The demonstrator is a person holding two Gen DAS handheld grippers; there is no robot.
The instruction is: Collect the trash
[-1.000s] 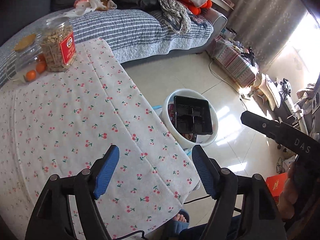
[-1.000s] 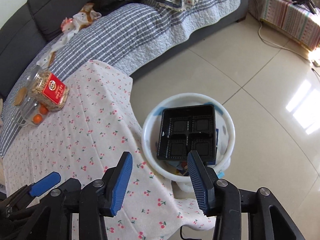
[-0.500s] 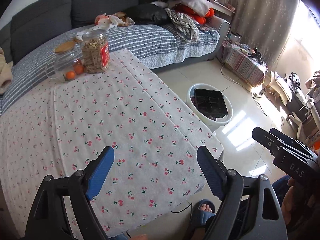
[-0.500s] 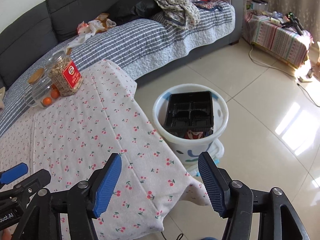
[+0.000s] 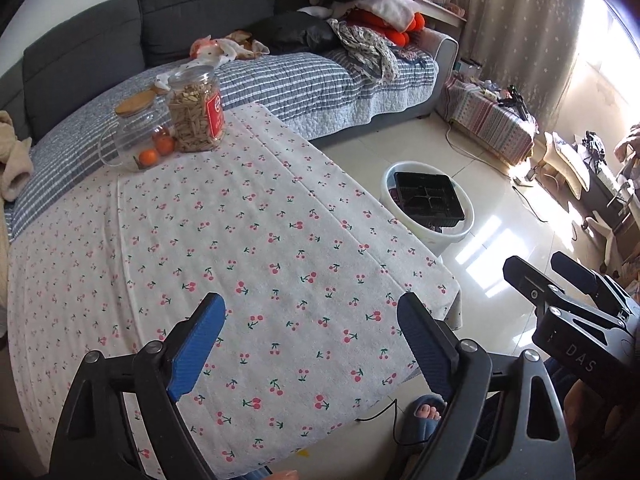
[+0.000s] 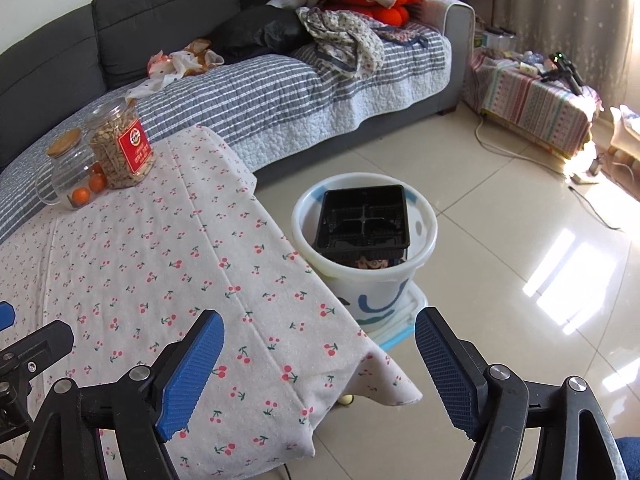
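Observation:
A black plastic food tray (image 6: 362,218) lies across the top of a white bin (image 6: 426,240) on the floor beside the table; other trash shows under it. The tray (image 5: 430,198) and the bin (image 5: 464,232) also show in the left wrist view. My left gripper (image 5: 312,340) is open and empty above the near part of the cherry-print tablecloth (image 5: 240,240). My right gripper (image 6: 320,372) is open and empty over the table's near corner, short of the bin. It shows at the right of the left wrist view (image 5: 560,276).
A jar of seeds (image 5: 196,110) and a glass jar with oranges (image 5: 136,136) stand at the table's far edge. A sofa with a striped quilt (image 6: 280,92) and piled clothes lies behind. A low covered bench (image 6: 532,100) and tiled floor are to the right.
Both grippers have pulled back and up from the bin, which now looks smaller and farther off. The tray stays in the bin. Both grippers stay open.

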